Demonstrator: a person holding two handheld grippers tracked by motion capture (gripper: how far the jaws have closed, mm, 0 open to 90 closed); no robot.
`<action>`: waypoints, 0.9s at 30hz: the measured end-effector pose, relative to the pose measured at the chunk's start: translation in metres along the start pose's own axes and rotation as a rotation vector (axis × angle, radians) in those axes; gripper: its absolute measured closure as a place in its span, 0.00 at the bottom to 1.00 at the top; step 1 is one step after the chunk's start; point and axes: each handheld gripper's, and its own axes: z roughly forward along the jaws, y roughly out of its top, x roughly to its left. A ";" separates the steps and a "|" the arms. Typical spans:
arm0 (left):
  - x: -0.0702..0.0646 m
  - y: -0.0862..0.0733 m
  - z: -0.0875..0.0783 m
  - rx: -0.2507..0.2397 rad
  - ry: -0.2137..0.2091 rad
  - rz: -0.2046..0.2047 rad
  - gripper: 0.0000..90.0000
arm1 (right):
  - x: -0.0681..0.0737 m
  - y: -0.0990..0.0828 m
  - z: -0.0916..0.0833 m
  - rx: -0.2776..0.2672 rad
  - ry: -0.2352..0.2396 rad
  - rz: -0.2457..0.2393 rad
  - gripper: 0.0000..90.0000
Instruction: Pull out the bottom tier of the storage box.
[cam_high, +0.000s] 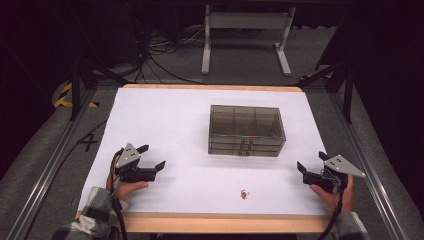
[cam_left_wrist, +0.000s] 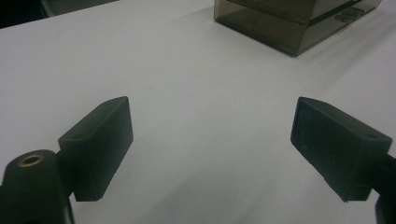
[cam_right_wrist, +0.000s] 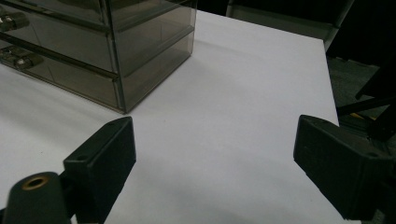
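nearby, both tools (cam_high: 150, 157) (cam_high: 311, 166) gape empty beside a smoky, boxy plastic drawer case (cam_high: 246, 130).

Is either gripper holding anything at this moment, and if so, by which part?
Nothing is held. The left gripper and the right gripper both rest open on the white table, with bare surface between their jaws, apart from the smoky drawer box.

Dim, slightly soft frames, dark surroundings

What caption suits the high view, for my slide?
Two open grippers flank a smoked drawer box on a white table.
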 end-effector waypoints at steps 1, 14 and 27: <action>0.000 0.000 0.000 0.001 0.001 0.003 0.15 | 0.000 0.000 0.000 0.001 0.001 -0.003 0.15; -0.003 0.002 0.002 0.031 -0.002 0.040 0.16 | 0.002 0.001 0.001 0.017 -0.011 -0.012 0.16; -0.003 0.003 0.003 0.044 0.000 0.046 0.17 | 0.003 0.002 0.001 0.016 -0.011 -0.025 0.18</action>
